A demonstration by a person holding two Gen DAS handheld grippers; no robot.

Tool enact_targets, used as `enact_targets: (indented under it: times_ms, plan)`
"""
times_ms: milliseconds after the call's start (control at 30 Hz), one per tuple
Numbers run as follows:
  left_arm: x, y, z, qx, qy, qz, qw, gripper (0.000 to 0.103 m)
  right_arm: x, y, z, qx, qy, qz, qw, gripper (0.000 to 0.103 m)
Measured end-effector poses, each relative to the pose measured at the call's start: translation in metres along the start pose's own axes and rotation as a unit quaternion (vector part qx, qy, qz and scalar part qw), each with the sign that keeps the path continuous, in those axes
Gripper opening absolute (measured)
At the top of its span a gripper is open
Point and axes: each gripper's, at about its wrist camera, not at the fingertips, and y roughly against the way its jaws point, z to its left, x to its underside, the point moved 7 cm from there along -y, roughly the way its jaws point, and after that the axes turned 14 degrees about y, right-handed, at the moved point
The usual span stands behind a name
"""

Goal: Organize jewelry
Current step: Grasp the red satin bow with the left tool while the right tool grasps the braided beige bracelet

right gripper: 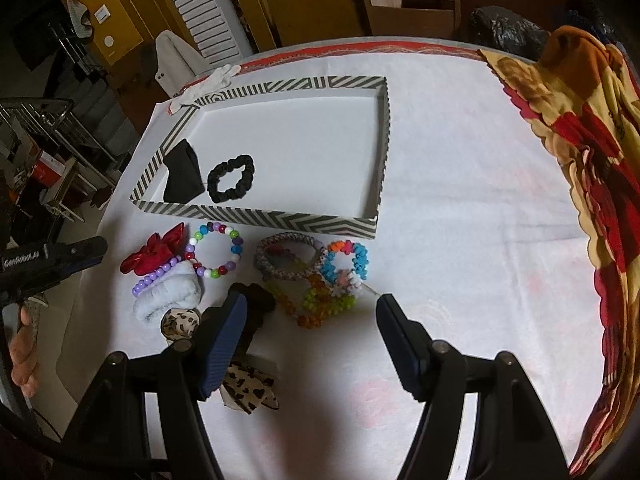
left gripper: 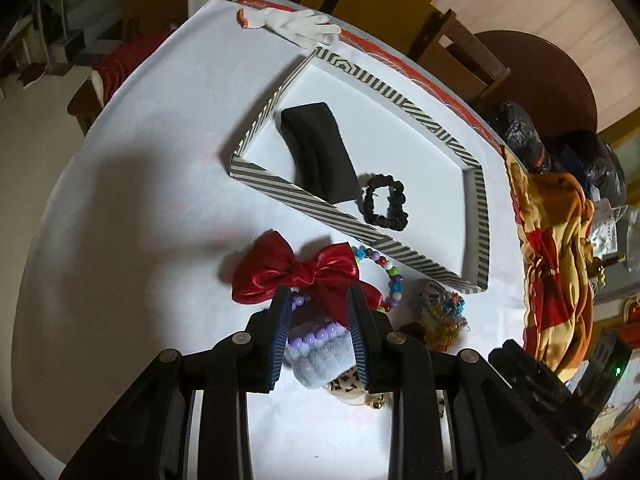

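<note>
Blue ribbed pads of the left gripper [left gripper: 318, 300] stand a little apart, hanging over the red bow [left gripper: 298, 274] and the purple bead bracelet [left gripper: 312, 334] that lies on a fluffy grey scrunchie [left gripper: 320, 360]. Whether the pads touch the bow I cannot tell from the left wrist view; nothing looks pinched or lifted. The right gripper [right gripper: 310, 320] has its jaws wide apart and holds nothing; it hovers over the tablecloth [right gripper: 460, 240] just in front of the heap of bright bracelets [right gripper: 312, 276], with a leopard-print hair tie [right gripper: 248, 392] beside its left finger.

Outward from there, the multicoloured bead bracelet [right gripper: 216, 254] lies between the bow and the heap, all on the cloth outside the striped tray [right gripper: 260, 216]. Inside the tray lie only a black pouch [right gripper: 182, 178] and a black scrunchie [right gripper: 232, 178], near one corner. By my reckoning the sorting is at an early stage: two pieces are stowed and most of the jewelry is not yet in the tray.
</note>
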Motion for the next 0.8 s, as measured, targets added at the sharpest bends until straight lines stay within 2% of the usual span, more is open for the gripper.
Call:
enact_targets:
  times_ms: [333,433,567,733,800]
  plan:
    - [-0.006,-0.026,0.014,0.012,0.088,0.039,0.9953,0.012,-0.007,-0.024,-0.001,-0.013,0.025,0.005,1.0,0.069]
    - [-0.009,-0.033,0.02,0.02,0.124,0.045,0.9911,0.015,-0.016,-0.033,-0.003,-0.017,0.03,0.007,0.999,0.061]
    - [-0.011,-0.04,0.021,0.045,0.166,0.054,0.9836,0.018,-0.025,-0.044,-0.002,-0.021,0.037,0.009,0.999,0.061]
    - [-0.012,-0.045,0.015,0.041,0.17,0.049,0.9833,0.02,-0.03,-0.059,-0.004,-0.036,0.041,0.02,0.998,0.061]
    - [-0.006,-0.048,0.017,0.039,0.183,0.07,0.9798,0.02,-0.032,-0.064,-0.003,-0.044,0.048,0.024,0.998,0.061]
